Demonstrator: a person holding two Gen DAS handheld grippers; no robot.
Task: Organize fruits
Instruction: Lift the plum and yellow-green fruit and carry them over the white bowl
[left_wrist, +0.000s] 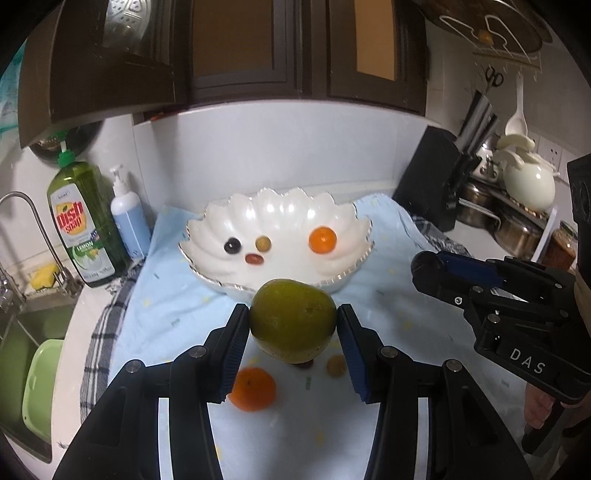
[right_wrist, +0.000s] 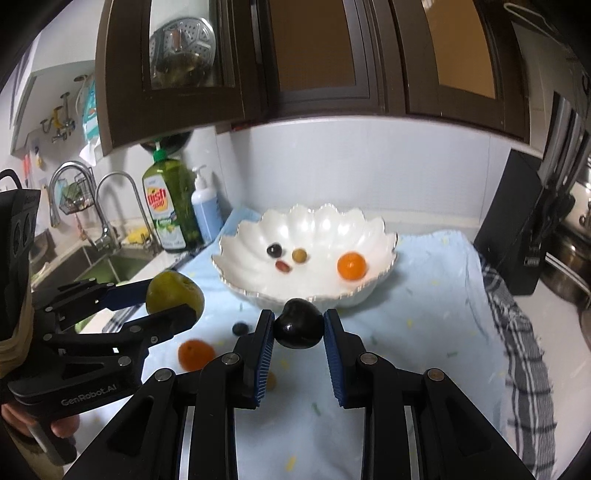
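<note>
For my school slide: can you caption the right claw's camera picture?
Right claw holds a dark plum, left claw a green fruit, before the white bowl.

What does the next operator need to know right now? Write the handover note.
Left hand-held gripper: shut on the green fruit, held above the cloth.
Right hand-held gripper: shut on the dark plum.
Done: the white bowl holds an orange and three small fruits.
Left: bowl both held fruits, then the loose orange and the small fruits on the blue cloth.
</note>
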